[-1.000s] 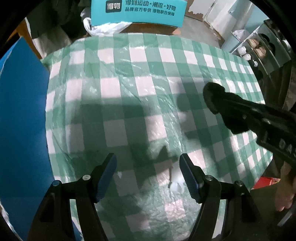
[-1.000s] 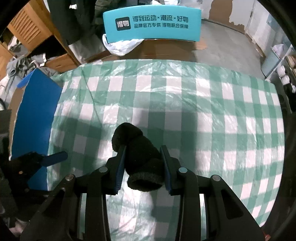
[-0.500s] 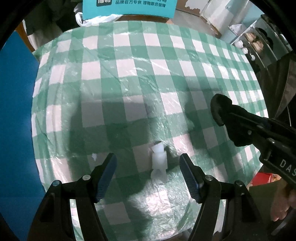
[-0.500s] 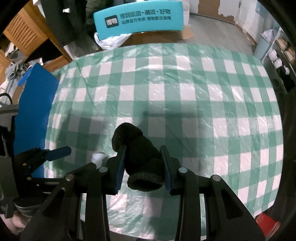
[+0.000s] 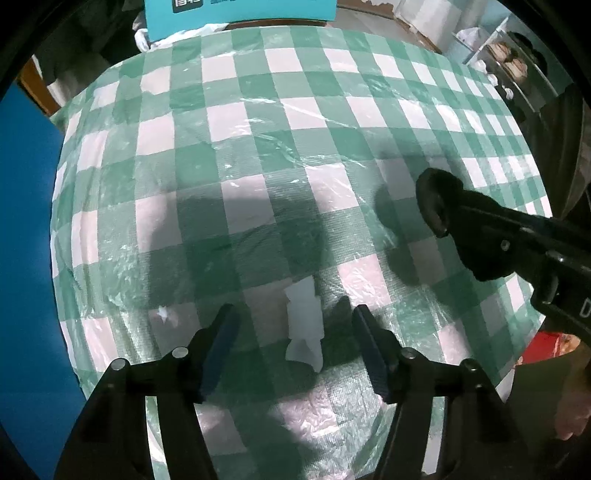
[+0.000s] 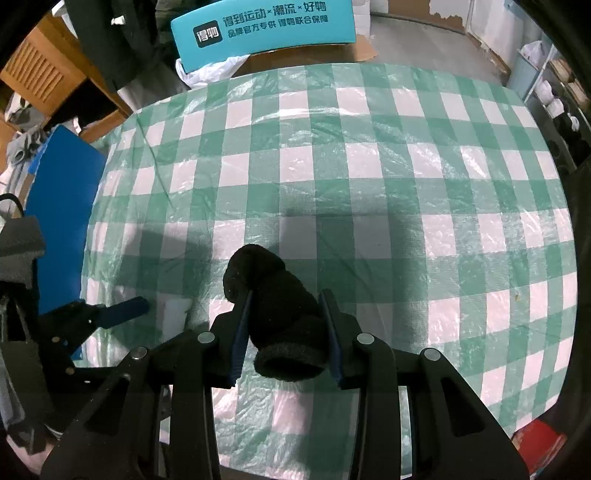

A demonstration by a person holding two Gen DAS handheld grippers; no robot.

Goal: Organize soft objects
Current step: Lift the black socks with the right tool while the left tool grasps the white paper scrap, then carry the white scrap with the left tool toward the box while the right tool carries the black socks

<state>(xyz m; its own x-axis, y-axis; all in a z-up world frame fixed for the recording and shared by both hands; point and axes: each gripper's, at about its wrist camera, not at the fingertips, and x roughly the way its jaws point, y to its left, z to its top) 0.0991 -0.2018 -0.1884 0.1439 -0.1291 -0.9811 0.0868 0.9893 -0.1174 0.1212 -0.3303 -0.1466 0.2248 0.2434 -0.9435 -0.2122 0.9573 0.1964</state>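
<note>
My right gripper (image 6: 286,314) is shut on a rolled black sock (image 6: 277,299) and holds it above the green-and-white checked tablecloth (image 6: 369,184). The sock also shows at the right of the left wrist view (image 5: 439,201). My left gripper (image 5: 295,325) is open and low over the near edge of the table, with a small white soft piece (image 5: 304,325) lying on the cloth between its fingers, untouched. That white piece shows faintly in the right wrist view (image 6: 177,314) beside the left gripper's blue fingertip (image 6: 129,306).
A blue board (image 6: 62,206) stands along the table's left side. A teal box with printed lettering (image 6: 262,29) and a white plastic bag (image 6: 207,70) sit beyond the far edge. A wooden cabinet (image 6: 37,77) is far left, shelves far right, something red (image 5: 546,347) below the table's right edge.
My left gripper has drawn back toward the near edge, bringing the white piece between its open fingers. My right gripper still holds the black sock and has shifted slightly.
</note>
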